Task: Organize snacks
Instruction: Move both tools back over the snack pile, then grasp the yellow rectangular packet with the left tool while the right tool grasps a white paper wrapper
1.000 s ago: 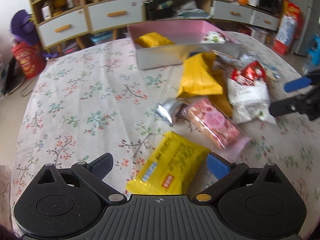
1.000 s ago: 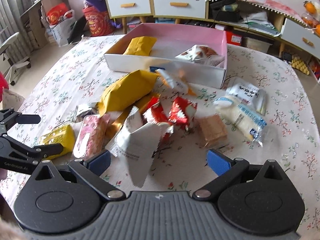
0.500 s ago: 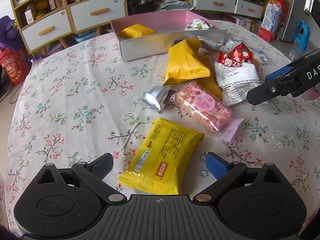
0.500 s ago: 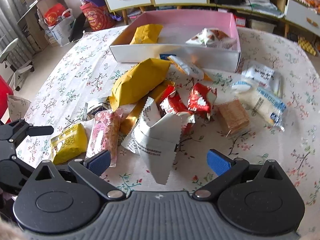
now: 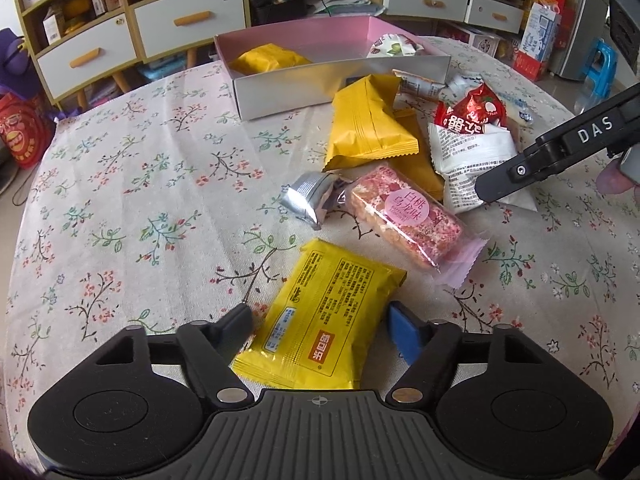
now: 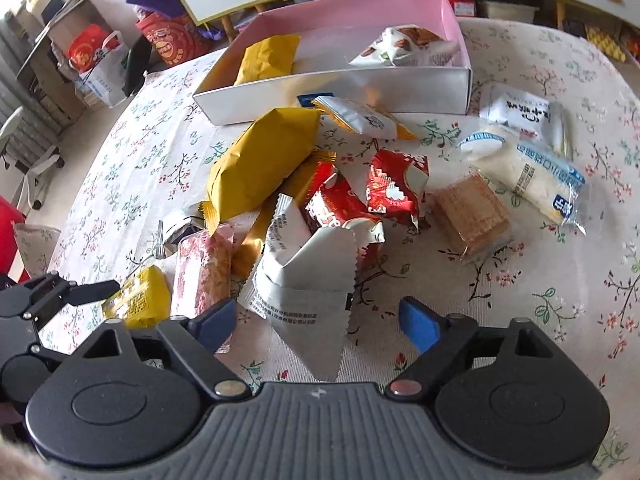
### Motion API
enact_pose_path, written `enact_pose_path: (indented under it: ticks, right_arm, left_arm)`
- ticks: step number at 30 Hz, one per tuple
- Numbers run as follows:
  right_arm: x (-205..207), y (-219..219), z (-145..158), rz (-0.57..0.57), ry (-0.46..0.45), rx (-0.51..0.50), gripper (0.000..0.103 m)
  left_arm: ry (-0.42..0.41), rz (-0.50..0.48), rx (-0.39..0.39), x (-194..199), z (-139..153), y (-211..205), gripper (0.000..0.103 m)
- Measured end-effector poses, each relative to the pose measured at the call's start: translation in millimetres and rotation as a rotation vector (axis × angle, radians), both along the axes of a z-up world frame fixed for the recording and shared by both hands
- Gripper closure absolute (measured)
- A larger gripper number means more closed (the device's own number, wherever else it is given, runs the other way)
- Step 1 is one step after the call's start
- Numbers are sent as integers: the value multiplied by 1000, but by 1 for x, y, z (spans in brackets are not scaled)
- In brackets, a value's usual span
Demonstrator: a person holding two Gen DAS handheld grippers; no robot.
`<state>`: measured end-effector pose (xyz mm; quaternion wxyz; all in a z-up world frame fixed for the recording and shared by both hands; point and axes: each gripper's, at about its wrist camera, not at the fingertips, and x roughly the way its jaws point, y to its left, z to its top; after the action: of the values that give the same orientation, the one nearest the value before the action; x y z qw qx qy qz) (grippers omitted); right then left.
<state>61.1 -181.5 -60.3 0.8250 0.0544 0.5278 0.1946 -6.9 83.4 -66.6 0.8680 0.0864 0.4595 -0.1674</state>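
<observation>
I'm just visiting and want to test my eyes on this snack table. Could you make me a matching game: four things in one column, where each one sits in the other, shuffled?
Things:
1. flat yellow packet
2. white packet
3. pink bar
4. brown wafers

Places:
A. between the right claw's open fingers
B. between the left claw's open fingers
C. beside the blue and white bag
D. beside the silver wrapper

Pairs: 1-B, 2-A, 3-D, 4-C. Both claws have just been closing, neither squeezing yet.
</observation>
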Motion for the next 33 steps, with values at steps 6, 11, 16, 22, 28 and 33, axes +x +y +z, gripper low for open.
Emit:
enact_pose_path:
  ticks: [6,11,16,22,28,33]
  right_arm:
    - [1,0,1,4,2,4,35]
    - [4,0,2,12,6,12,51]
    - [4,1,3,30,6,19,66]
    - [1,4,10,52,-12,21,72]
    - [0,2,16,71,-21,37,73]
    - [1,-1,24,70,-33,65,73]
  left_arm:
    - [1,5,-4,0,2,0,48]
    - [6,16,-6,1,3,1,55]
    - [29,33,-9,5,5,0,55]
    - [43,72,-5,10,7,0,55]
    - [37,110,-28,15,14,4,55]
    - [6,122,-60,21,26,3,55]
